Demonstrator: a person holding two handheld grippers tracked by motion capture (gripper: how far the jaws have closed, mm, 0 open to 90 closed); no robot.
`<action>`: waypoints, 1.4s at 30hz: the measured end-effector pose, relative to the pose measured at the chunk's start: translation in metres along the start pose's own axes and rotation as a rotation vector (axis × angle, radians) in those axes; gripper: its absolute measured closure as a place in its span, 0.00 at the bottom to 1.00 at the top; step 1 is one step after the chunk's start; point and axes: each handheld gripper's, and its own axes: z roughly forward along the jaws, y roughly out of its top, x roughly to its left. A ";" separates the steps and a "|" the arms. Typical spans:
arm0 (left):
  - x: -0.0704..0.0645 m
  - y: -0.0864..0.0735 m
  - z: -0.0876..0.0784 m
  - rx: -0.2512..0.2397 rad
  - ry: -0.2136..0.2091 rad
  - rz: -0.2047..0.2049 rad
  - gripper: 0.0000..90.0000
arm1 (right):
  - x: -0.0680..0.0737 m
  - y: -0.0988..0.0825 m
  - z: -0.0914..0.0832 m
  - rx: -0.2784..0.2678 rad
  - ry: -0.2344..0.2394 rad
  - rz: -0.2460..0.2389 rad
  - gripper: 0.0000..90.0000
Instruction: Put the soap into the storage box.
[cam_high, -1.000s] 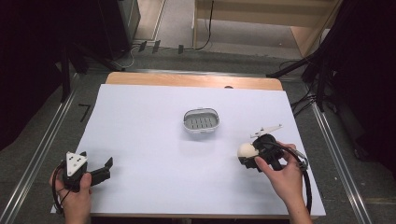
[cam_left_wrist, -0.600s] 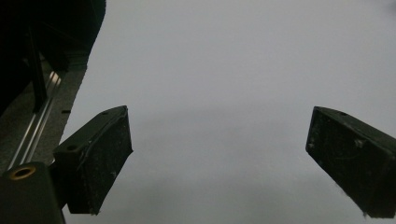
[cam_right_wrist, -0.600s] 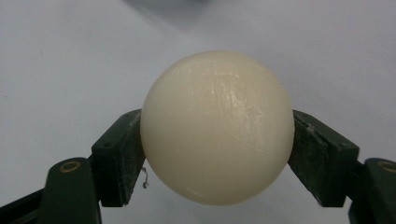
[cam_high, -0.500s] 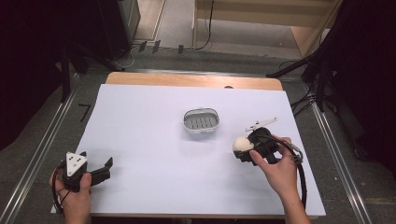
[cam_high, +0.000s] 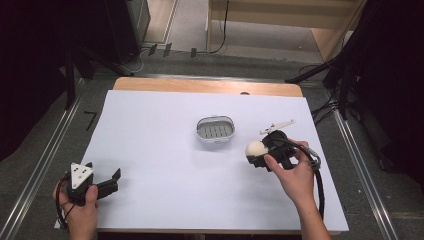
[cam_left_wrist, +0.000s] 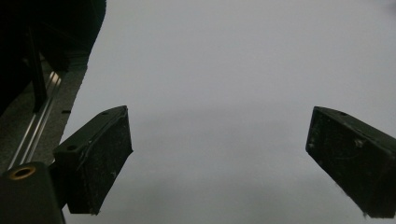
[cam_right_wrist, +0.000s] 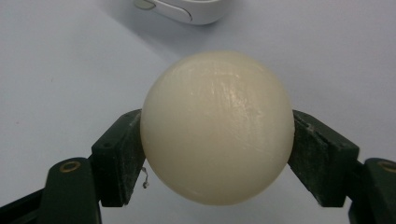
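Observation:
A cream-white ball (cam_high: 256, 148) sits clamped between the two black jaws of my right gripper (cam_high: 255, 153), held just above the white table cover right of centre. In the right gripper view the ball (cam_right_wrist: 217, 126) bulges between both pads of the right gripper (cam_right_wrist: 217, 156). A grey-and-white slotted dish (cam_high: 215, 130) stands at the table's middle, a short way left and beyond the ball; its rim (cam_right_wrist: 187, 9) shows beyond the ball. My left gripper (cam_high: 114, 181) rests at the front left, open, with bare cover between its jaws (cam_left_wrist: 219, 158).
The white cover (cam_high: 165, 165) spreads over a wooden table (cam_high: 200, 86). Metal rails (cam_high: 45, 150) run along both sides on the floor. Cables and dark stands (cam_high: 345, 75) sit behind and to the right of the table.
My right gripper has carried the ball a little to the left and farther from the person, closer to the dish. The left gripper has stayed put.

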 end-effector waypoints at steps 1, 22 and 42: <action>0.000 0.000 0.000 0.001 0.000 -0.001 0.08 | 0.001 0.002 0.000 0.003 0.002 -0.002 0.29; 0.000 0.000 0.000 0.000 -0.001 -0.002 0.08 | 0.011 0.037 0.006 -0.015 0.011 -0.023 0.29; 0.000 0.000 0.000 0.006 -0.002 -0.004 0.08 | 0.021 0.065 0.019 -0.019 0.024 -0.028 0.29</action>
